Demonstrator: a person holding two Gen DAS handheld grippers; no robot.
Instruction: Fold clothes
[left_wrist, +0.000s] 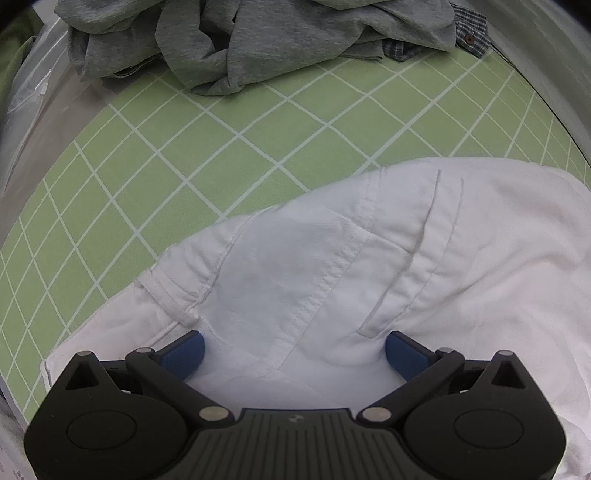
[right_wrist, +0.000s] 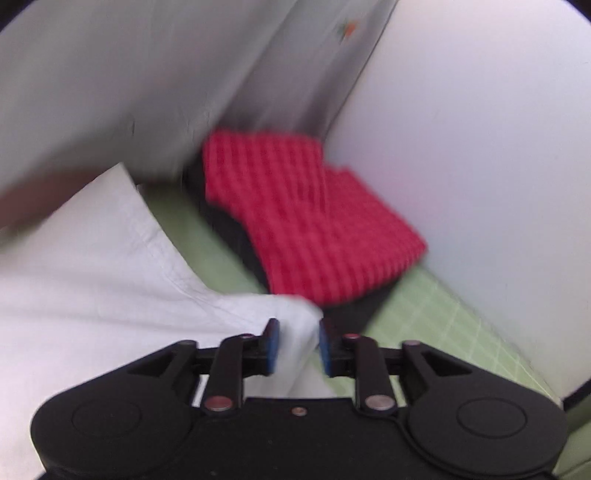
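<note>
white garment (left_wrist: 369, 266) spread on the green mat (left_wrist: 221, 147), under the left gripper (left_wrist: 293, 350) — jaws wide, pressing down. right gripper (right_wrist: 295, 347) brackets its corner, pads not yet pinching — cloth could slip out and the fold collapse.

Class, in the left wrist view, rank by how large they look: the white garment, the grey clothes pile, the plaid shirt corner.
1. white garment, though it lies nearest the camera
2. grey clothes pile
3. plaid shirt corner, mostly hidden
</note>
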